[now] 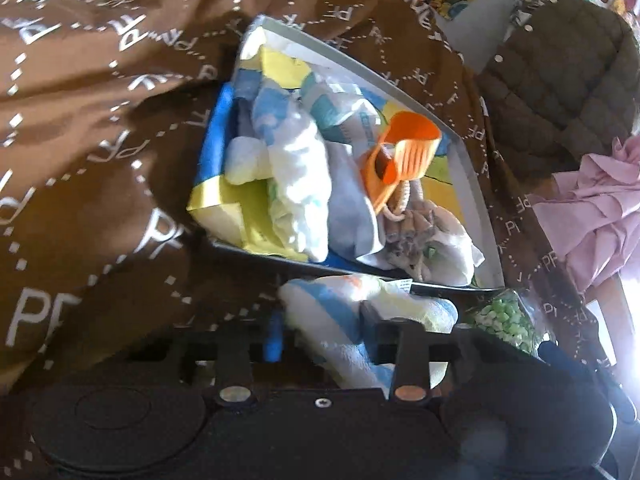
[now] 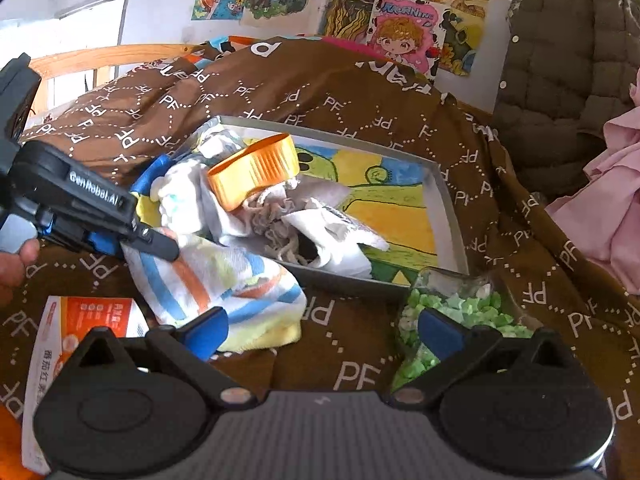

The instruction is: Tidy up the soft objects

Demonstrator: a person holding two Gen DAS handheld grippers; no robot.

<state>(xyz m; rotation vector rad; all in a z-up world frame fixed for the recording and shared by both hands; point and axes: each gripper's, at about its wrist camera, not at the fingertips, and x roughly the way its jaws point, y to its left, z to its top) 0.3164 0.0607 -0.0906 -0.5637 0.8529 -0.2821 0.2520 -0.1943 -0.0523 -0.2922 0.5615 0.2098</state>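
Brown quilt (image 2: 360, 92) underlies tray (image 2: 452, 216); drawings (image 2: 404, 12) cover wall.

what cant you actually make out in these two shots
- Floor of the shallow grey box: both views, mostly covered by piled white cloths and an orange plastic scoop.
- Left gripper's grip on the striped blue, orange and yellow towel: left wrist view, motion blur.
- Clear container of green bits: right wrist view, right gripper's blue finger hides part.
- Orange and white packet: cut off by gripper body.
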